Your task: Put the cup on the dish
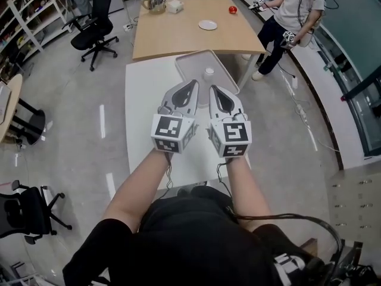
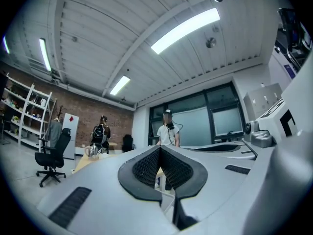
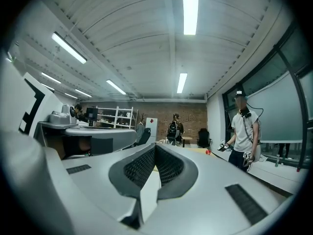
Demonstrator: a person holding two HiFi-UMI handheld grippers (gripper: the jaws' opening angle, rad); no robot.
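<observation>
A small white cup (image 1: 208,74) stands in a grey tray (image 1: 193,61) at the far end of the white table (image 1: 143,112). A white dish (image 1: 208,25) lies on the wooden table (image 1: 178,34) beyond it. My left gripper (image 1: 193,84) and right gripper (image 1: 214,90) hang side by side over the white table, tips toward the tray, short of the cup. Both are shut with nothing between the jaws. In the left gripper view the left gripper (image 2: 160,148) has its pads together, as does the right gripper (image 3: 155,146) in the right gripper view. Neither gripper view shows the cup or the dish.
On the wooden table stand a metal kettle (image 1: 155,2), a white box (image 1: 174,6) and a red ball-like thing (image 1: 233,9). A person (image 1: 292,16) with grippers stands at its right end. Office chairs (image 1: 95,25) stand on the floor at left.
</observation>
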